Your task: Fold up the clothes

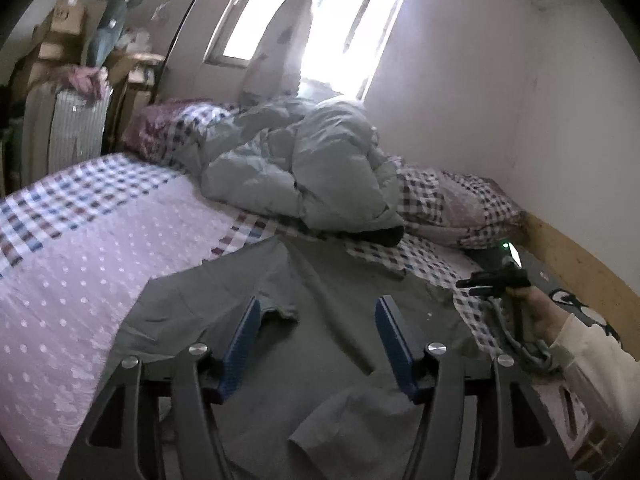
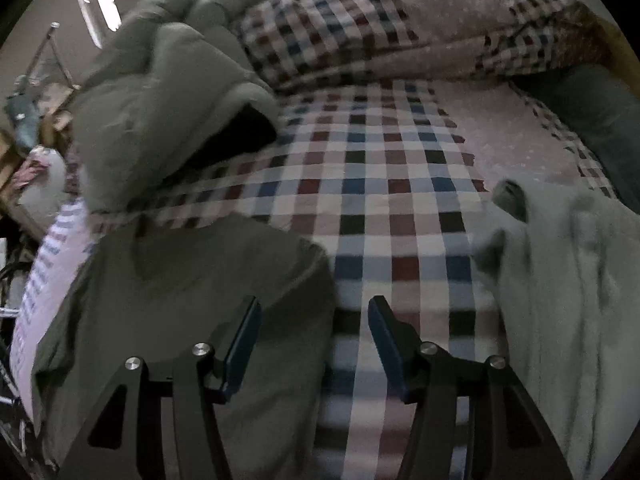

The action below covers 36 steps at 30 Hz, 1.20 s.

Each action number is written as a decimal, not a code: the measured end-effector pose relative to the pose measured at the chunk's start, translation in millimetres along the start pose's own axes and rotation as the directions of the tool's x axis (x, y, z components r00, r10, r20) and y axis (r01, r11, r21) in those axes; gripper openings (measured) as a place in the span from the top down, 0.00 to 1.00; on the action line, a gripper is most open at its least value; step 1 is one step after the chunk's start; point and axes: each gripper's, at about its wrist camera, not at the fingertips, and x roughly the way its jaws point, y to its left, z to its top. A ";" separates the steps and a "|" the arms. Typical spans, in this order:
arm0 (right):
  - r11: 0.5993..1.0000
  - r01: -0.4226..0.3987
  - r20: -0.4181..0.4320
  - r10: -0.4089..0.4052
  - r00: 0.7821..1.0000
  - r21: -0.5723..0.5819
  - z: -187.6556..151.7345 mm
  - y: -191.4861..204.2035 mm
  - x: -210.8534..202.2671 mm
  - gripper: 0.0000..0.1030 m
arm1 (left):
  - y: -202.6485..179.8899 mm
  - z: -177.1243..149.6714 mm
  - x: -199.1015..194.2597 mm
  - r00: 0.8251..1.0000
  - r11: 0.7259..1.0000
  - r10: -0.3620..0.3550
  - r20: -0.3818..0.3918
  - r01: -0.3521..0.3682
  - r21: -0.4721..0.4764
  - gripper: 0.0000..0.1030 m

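The bed (image 1: pixel 80 248) runs to a wall at 3 o'clock; a puffy quilt (image 1: pixel 304 168) piles at 12, leaving bare checked sheet to the left. Only the left wrist view shows the window (image 1: pixel 320 20) and the right gripper (image 1: pixel 486 280) in a hand (image 1: pixel 536 312). Only the right view shows a pale garment (image 2: pixel 560 280) at 3 o'clock. The grey T-shirt (image 1: pixel 320 320) lies flat beneath the left gripper (image 1: pixel 318 328), whose jaws stand wide and empty. The right jaws also stand wide, the shirt's edge under their left finger.
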 end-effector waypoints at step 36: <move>0.978 0.191 0.092 -0.183 0.979 -0.080 26.1 22.7 0.8 0.52 | 37.2 -48.4 77.4 0.865 0.936 -0.284 -0.413 0.157 -0.315 0.38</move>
